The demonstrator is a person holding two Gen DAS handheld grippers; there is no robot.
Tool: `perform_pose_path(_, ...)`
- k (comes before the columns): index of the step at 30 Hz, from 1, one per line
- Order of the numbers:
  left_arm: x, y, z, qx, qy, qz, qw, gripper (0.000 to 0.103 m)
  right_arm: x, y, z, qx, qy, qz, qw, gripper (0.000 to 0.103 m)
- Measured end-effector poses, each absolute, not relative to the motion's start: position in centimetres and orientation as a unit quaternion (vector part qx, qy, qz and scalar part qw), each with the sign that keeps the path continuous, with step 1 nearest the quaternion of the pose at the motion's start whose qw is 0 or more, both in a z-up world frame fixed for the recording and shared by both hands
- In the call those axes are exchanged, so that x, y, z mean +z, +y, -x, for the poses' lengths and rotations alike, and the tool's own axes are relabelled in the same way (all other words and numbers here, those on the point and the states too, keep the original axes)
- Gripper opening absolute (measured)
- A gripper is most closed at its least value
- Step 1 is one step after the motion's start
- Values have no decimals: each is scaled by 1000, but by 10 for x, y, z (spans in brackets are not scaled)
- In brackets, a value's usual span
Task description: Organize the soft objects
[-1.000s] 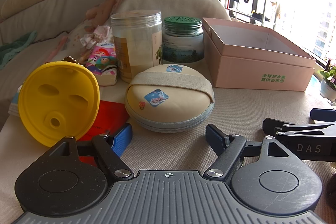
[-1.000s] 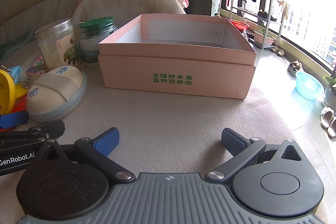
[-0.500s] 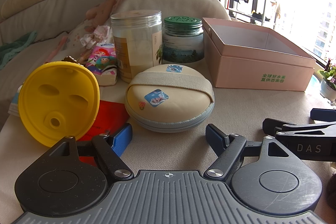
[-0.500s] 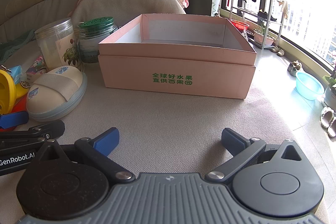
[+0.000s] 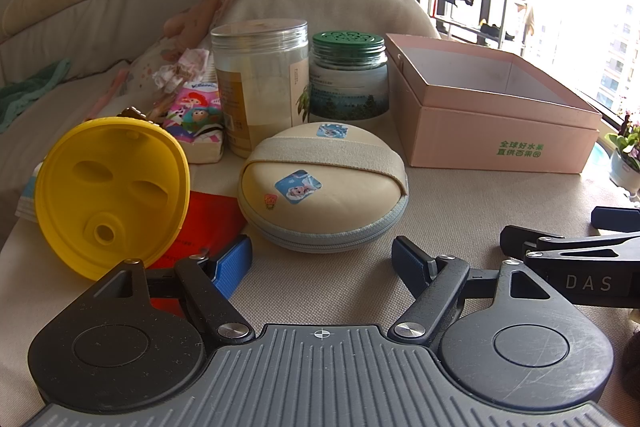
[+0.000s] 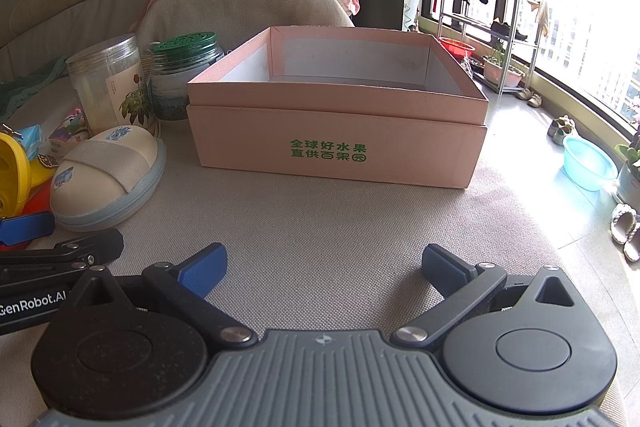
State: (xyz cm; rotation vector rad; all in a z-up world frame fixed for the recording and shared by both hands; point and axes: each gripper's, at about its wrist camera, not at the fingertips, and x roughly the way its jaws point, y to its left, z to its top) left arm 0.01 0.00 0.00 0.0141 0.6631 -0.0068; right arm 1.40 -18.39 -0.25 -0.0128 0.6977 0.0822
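The cream zippered pouch is lying straight ahead of the left tool, long axis crosswise, far nearer than the right tool. Both tools are resting released, grasping nothing.

Round cream zip pouch: smooth matt leatherette, woven elastic band. Pink cardboard box: matt paper. Yellow plastic lid: glossy. Beige tablecloth: coarse weave.

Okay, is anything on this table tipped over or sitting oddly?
Yes: the yellow plastic lid stands tilted on its edge, hollow underside facing the camera, over a red paper sheet. The clear jar and green-lidded jar stand upright.
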Motion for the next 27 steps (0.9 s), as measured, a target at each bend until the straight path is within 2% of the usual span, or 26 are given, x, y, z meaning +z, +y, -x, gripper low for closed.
perform_pose_path(21,2,0,9,-4,325,-9,946,83,-3,-184,-14,40,342,6,939,103)
perform_pose_path(27,8,2,21,-70,333,1,940,80,-2,-184,-15,46,345,8,937,103)
